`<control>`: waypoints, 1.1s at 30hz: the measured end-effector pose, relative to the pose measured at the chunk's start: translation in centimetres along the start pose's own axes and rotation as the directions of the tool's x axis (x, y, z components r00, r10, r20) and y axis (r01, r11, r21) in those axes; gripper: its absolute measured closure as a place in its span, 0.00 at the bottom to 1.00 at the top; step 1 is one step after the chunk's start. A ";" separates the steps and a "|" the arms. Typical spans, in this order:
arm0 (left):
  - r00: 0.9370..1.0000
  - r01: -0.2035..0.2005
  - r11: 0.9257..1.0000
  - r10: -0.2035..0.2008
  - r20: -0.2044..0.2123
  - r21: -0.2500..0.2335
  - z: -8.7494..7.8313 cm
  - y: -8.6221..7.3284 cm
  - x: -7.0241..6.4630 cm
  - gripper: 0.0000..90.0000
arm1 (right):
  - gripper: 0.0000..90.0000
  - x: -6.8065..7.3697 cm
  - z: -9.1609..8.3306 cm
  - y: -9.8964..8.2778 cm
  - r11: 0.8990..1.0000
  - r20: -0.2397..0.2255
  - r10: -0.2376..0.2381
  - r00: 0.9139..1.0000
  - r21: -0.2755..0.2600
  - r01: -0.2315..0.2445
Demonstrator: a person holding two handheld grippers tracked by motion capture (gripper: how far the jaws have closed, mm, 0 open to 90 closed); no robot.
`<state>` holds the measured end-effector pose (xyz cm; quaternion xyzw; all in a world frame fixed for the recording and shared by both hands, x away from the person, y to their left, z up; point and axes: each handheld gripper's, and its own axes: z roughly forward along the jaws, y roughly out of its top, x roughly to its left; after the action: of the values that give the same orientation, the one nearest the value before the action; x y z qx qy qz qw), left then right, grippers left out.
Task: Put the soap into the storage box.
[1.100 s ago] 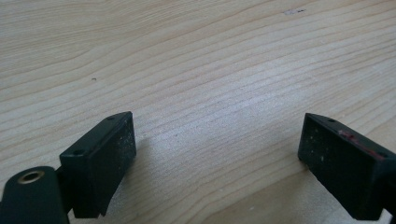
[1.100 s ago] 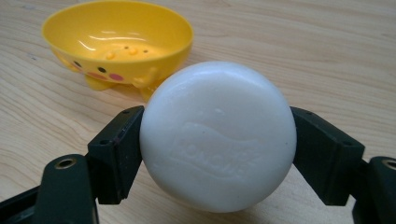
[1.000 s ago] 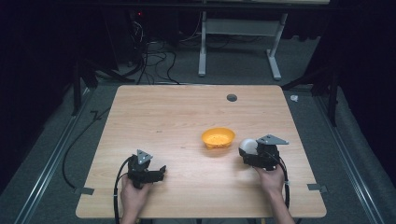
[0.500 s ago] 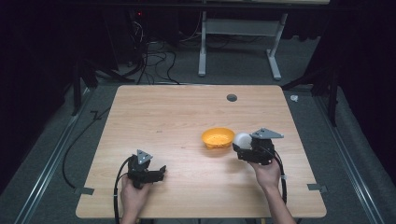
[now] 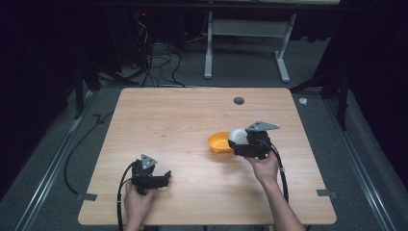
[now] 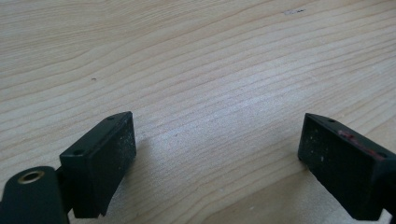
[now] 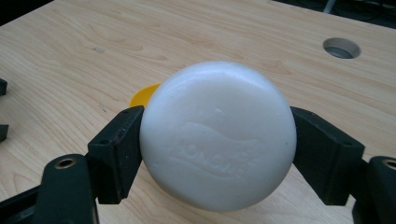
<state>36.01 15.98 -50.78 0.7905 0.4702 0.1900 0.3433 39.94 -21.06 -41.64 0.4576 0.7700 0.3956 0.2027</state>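
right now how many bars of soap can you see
1. The white round soap is clamped between the jaws of the right gripper, at the orange bowl; the bowl's inside is partly hidden.

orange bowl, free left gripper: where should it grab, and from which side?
Take the orange bowl by its near-left rim, one finger inside and one outside, coming from the left. It sits upright and open-topped, and its right side is crowded by the right gripper holding the white soap. The left gripper is open.
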 end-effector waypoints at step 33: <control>1.000 -0.001 1.000 0.001 0.002 0.000 0.0 0.0 0.0 0.13 | 0.26 -0.3 5.9 0.2 0.985 -0.018 0.031 0.999 0.172 -0.027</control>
<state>36.00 15.98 -50.78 0.7910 0.4694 0.1896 0.3437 44.23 -18.77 -45.06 0.4805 0.7966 0.3353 0.1489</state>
